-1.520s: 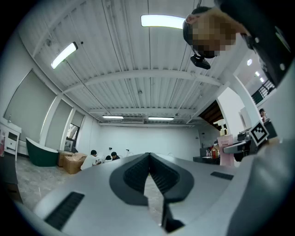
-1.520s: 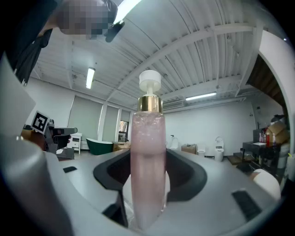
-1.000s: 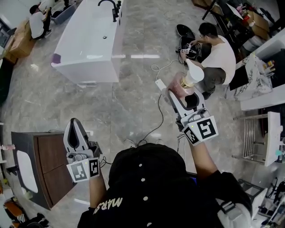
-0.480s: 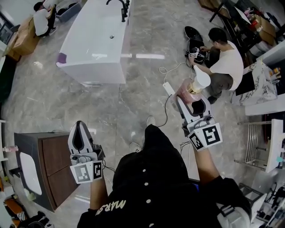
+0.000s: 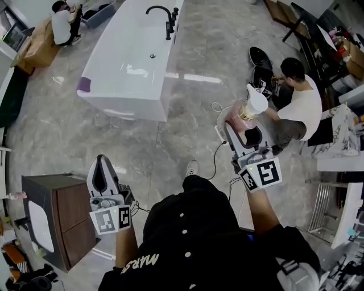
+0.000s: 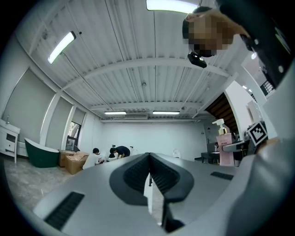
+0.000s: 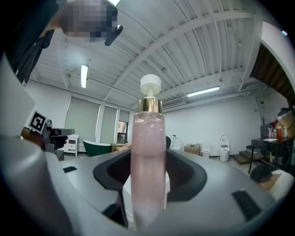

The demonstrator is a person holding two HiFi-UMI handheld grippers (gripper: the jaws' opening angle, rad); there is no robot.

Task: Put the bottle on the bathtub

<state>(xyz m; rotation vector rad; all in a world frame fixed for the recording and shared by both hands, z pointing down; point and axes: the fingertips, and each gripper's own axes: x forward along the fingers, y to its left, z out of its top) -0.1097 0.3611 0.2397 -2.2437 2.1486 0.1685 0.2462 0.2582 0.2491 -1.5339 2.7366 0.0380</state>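
A pink bottle [image 5: 245, 112] with a gold collar and white pump stands upright in my right gripper [image 5: 238, 124], which is shut on its body; in the right gripper view the bottle [image 7: 148, 156] fills the middle between the jaws. The white bathtub [image 5: 116, 85] with a black faucet [image 5: 166, 17] lies ahead and to the left, well apart from both grippers, across bare marble floor. My left gripper [image 5: 102, 177] is held low at the left, shut and holding nothing; in its own view the left gripper [image 6: 150, 161] shows its jaws pressed together.
A dark cabinet with a white basin [image 5: 60, 219] stands close at my left. A person in a white shirt [image 5: 301, 108] crouches at the right beside black gear. A cable [image 5: 219, 150] trails on the floor. A purple item [image 5: 84, 84] sits on the tub's near corner.
The view has moved forward: the bathtub now sits lower and further right in the frame. Both grippers keep their places, and the right one still holds the bottle.
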